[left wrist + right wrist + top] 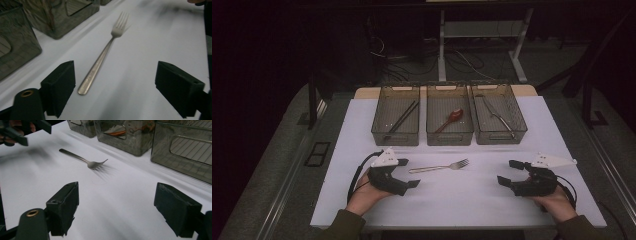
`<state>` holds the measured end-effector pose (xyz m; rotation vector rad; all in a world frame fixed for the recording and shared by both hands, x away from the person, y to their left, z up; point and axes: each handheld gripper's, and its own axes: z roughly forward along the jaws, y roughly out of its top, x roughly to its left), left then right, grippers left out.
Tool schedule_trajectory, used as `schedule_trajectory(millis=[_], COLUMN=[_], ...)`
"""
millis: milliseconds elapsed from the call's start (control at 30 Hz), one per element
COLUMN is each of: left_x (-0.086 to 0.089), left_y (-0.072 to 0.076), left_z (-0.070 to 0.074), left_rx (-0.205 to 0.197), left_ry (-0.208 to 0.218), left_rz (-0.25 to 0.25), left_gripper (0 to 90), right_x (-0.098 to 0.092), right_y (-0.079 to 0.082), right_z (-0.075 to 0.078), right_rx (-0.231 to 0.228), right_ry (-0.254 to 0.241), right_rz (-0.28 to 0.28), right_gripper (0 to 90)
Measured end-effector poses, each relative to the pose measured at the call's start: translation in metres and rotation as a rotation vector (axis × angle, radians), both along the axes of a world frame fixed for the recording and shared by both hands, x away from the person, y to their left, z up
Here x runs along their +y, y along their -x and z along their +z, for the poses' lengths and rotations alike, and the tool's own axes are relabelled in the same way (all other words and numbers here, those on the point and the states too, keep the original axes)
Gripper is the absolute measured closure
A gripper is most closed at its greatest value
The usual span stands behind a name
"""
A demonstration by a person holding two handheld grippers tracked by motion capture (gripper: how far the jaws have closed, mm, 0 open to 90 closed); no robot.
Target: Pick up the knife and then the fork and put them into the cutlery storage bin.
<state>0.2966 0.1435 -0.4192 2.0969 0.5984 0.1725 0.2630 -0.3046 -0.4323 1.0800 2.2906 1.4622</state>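
Note:
A silver fork (pixel 439 167) lies on the white table (pixel 452 200), tines toward the right. My left gripper (pixel 410 173) rests just left of the handle end with its jaws open and nothing between them. In the left gripper view the fork (pixel 100 60) lies ahead, its handle end near the left pad of that gripper (pixel 115 72). My right gripper (pixel 507 172) stands open on the table to the fork's right, a good gap away. From the right gripper (pixel 116 192) the fork (pixel 82 158) lies farther off, and the left gripper (pixel 22 132) is beyond it.
Three mesh bins stand in a row behind the fork. The left bin (pixel 395 137) holds black chopsticks (pixel 403 117), the middle bin (pixel 449 138) a red spoon (pixel 453 118), the right bin (pixel 501 136) a metal utensil (pixel 496 116). The floor beyond is dark.

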Motion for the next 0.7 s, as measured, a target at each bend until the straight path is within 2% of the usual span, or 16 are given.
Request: schedule_trajectory(millis=[67,200,400,500,567,700], left_x=[-0.002,-0.011,-0.026,-0.032,-0.035,-0.034], left_y=[-0.006,-0.018,-0.04,-0.05,-0.054,-0.054], left_z=[0.004,0.007,-0.005,-0.014,-0.019,-0.024], left_rx=[0.01,-0.001,0.036,0.061,0.063,0.07], left_ry=[-0.007,-0.03,-0.102,-0.138,-0.166,-0.197], left_rz=[-0.002,0.013,0.016,0.024,0.027,0.023], left_gripper=[32.2,56.9,88.2,88.9,88.9,88.8], right_x=[0.001,0.002,0.002,0.002,0.002,0.002], right_y=[-0.001,-0.001,-0.001,-0.001,-0.002,-0.001], right_z=[-0.001,-0.002,-0.002,-0.002,-0.002,-0.002], right_rx=[-0.002,-0.003,-0.001,0.0,0.0,-0.003], right_ry=[0.011,0.025,0.024,0.022,0.027,0.024], right_rz=[0.004,0.005,0.002,0.0,0.0,0.0], right_gripper=[19.2,19.2,19.2,19.3,19.3,19.3])
